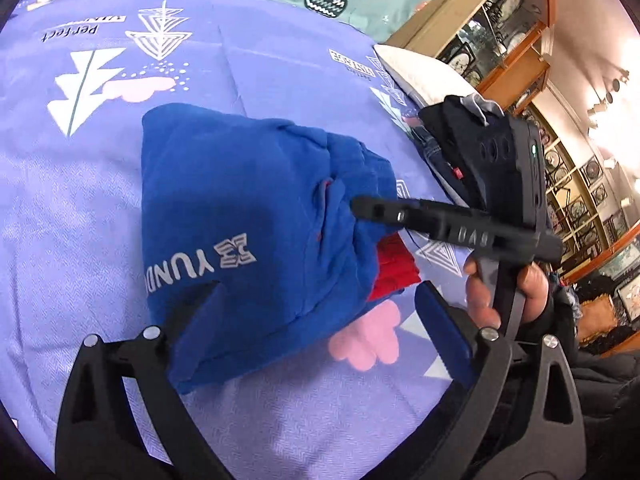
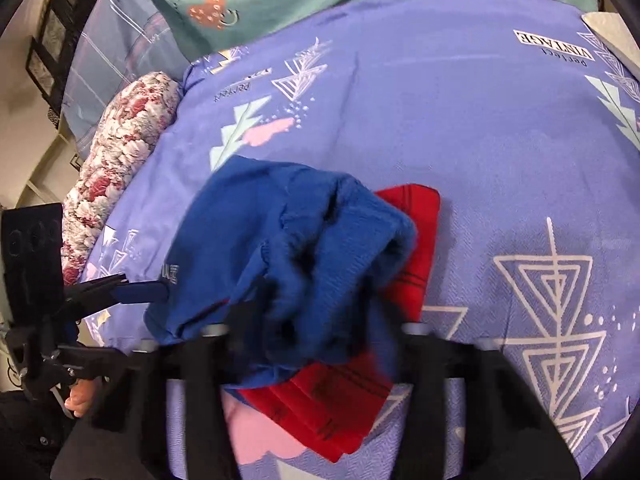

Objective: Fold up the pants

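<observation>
Blue fleece pants [image 1: 248, 216], folded, on my bedsheet [image 1: 280, 64]; left claw [image 1: 316, 312] spread, right claw [image 2: 308, 320] pinching the fleece at six o'clock.

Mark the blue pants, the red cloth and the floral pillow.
folded blue fleece pants [image 1: 248, 216]: left wrist view, flat top panel above the logo
red cloth [image 2: 320, 408]: right wrist view, near folded edge
floral quilted pillow [image 2: 120, 152]: right wrist view, its middle

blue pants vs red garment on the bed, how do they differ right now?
Colour: the blue pants are plain blue with a grey printed logo; the red garment is red with dark lines.
Position: the blue pants lie on top; the red garment sits underneath, only its edges showing.
Exposure: the blue pants are mostly visible; the red garment is mostly covered.
Both rest folded on the purple bedsheet.
</observation>
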`<state>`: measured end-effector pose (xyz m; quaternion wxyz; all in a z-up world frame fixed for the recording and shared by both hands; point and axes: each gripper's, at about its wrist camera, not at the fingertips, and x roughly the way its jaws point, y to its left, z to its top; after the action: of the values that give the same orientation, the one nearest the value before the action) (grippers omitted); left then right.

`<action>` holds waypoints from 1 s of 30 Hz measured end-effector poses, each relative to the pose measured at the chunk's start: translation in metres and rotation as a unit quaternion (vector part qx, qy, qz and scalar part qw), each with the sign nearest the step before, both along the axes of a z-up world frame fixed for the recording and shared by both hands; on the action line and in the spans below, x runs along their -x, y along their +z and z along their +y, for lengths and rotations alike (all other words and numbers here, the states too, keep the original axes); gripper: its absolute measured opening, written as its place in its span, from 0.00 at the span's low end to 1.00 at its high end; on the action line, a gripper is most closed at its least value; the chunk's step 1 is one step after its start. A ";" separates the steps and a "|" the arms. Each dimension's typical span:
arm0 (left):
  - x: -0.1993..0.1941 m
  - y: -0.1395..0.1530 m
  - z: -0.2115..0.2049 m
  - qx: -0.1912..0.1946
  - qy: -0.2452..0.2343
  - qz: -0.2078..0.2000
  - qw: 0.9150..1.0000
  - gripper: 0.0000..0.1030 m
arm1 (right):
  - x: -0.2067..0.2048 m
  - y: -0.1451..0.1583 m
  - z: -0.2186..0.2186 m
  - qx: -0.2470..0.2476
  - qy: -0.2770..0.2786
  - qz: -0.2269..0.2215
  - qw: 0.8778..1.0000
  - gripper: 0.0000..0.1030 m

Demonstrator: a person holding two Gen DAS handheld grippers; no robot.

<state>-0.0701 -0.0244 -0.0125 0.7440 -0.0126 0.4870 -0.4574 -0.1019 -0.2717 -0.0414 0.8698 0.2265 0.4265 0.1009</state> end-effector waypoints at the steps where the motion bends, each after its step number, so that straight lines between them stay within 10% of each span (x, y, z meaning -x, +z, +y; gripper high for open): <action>1: 0.003 0.001 -0.001 0.000 -0.005 -0.005 1.000 0.93 | 0.004 0.009 -0.002 -0.009 -0.003 -0.012 1.000 0.22; 6: 0.013 0.007 -0.008 0.006 -0.039 -0.021 0.999 0.93 | 0.030 0.057 -0.003 0.022 -0.010 -0.051 0.998 0.22; 11: -0.002 -0.024 -0.007 0.004 -0.037 0.034 0.999 0.94 | 0.009 0.000 -0.016 0.040 -0.022 0.079 0.996 0.40; 16: 0.008 -0.015 0.004 0.017 -0.051 0.017 0.998 0.94 | 0.026 0.054 -0.015 0.084 -0.058 -0.013 0.995 0.48; 21: 0.008 -0.019 0.004 0.021 -0.053 0.025 0.998 0.94 | -0.016 0.093 0.037 0.023 0.075 -0.051 0.996 0.47; 26: 0.014 -0.021 0.002 0.016 -0.051 0.010 0.999 0.95 | -0.110 0.034 0.089 0.035 0.127 0.048 0.990 0.45; 30: 0.015 -0.024 -0.001 0.008 -0.047 -0.003 0.999 0.95 | -0.152 -0.026 0.072 0.003 0.079 0.113 0.990 0.24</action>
<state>-0.0854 -0.0258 -0.0363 0.7231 0.0058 0.4806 -0.4961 0.0500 -0.2002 -0.0670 0.8058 0.1994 0.5392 0.1419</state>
